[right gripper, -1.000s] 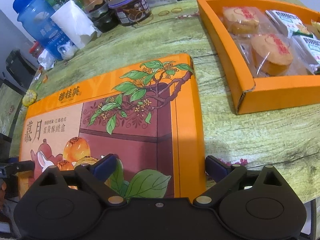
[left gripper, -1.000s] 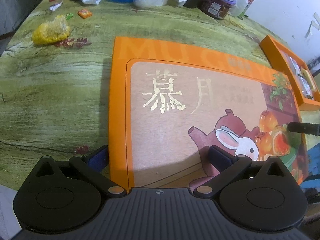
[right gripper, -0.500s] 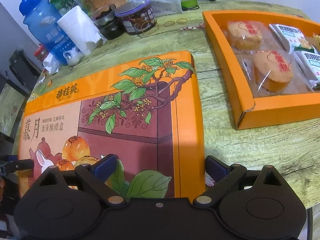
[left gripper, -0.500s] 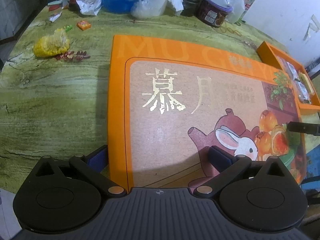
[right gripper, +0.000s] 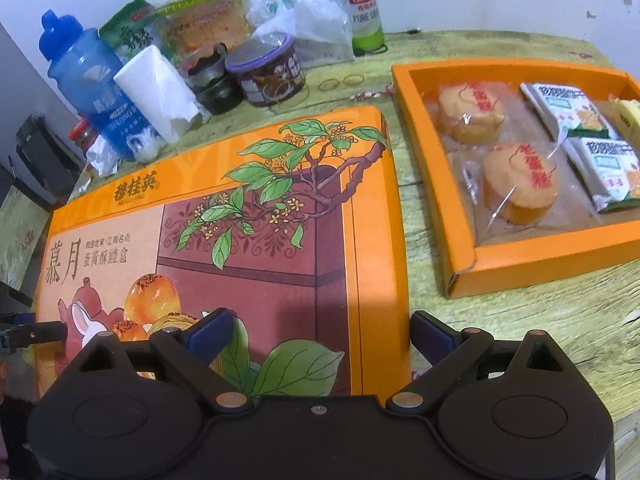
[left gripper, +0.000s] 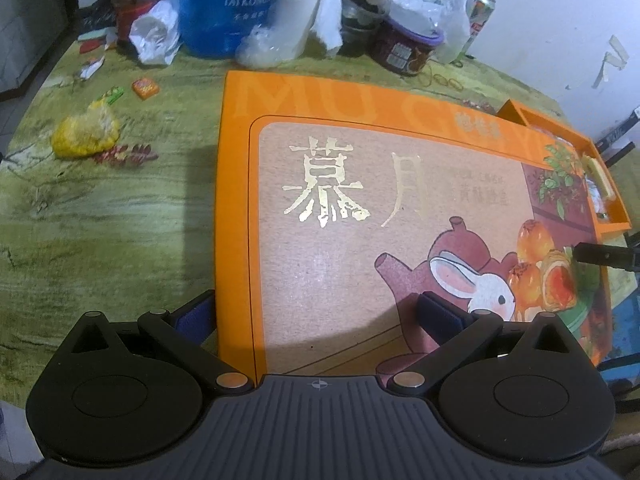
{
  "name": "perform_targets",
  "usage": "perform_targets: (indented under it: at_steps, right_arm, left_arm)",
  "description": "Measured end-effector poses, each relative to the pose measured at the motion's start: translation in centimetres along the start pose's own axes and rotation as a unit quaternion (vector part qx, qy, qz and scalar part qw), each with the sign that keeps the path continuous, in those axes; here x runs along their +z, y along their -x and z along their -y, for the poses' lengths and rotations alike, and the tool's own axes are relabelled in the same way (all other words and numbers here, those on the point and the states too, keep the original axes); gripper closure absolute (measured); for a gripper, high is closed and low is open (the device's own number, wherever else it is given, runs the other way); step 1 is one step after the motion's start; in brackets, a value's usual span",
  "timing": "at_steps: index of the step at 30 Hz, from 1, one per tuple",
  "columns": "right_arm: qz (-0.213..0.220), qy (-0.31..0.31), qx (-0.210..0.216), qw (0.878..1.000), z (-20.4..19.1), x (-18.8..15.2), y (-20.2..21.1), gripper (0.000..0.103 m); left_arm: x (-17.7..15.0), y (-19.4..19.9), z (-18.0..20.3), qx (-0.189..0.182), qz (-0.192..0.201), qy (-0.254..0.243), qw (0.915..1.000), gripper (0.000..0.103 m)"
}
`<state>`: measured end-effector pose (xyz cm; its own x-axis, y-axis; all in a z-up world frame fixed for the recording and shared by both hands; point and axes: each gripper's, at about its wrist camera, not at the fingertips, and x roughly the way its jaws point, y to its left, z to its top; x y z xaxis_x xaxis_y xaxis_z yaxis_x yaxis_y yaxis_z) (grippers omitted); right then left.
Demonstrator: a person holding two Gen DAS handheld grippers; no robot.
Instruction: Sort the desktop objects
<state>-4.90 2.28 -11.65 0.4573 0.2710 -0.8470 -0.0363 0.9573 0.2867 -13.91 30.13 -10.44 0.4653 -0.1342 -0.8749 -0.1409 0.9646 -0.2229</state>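
Observation:
A large orange box lid (left gripper: 360, 240) printed with a rabbit and gold characters hangs above the green wood-grain table, casting a shadow. My left gripper (left gripper: 316, 312) holds its near left corner, one finger on top and the other past the edge. My right gripper (right gripper: 320, 332) holds the near right corner of the lid (right gripper: 240, 240) the same way. Each gripper's far finger shows as a black bar in the other view. The orange tray (right gripper: 520, 264) with wrapped pastries (right gripper: 520, 188) and snack packets sits to the right of the lid.
At the back stand a blue water bottle (right gripper: 88, 80), a white paper roll (right gripper: 156, 92), a purple-lidded jar (right gripper: 266, 72), a beer can (right gripper: 356, 4) and plastic bags. A yellow corn piece (left gripper: 84, 136) and small wrappers lie on the left. The table's edge runs just below the grippers.
Both grippers have lifted with the lid held between them. The tray, the corn and the table top have dropped lower in view, and the back clutter has come into sight.

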Motion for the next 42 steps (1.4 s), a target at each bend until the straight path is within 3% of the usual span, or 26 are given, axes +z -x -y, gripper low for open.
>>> perform_targets:
  at_steps: [23,42]
  right_arm:
    - [0.042,-0.035,-0.023,0.998,6.8,4.4,4.6,0.007]
    - [0.076,-0.084,-0.058,0.992,16.6,3.7,7.6,0.007]
  left_arm:
    - [4.9,-1.3,7.8,-0.032,0.003,-0.045,0.9985,0.0]
    - [8.9,-5.9,16.8,-0.063,-0.032,-0.102,0.9923,0.0]
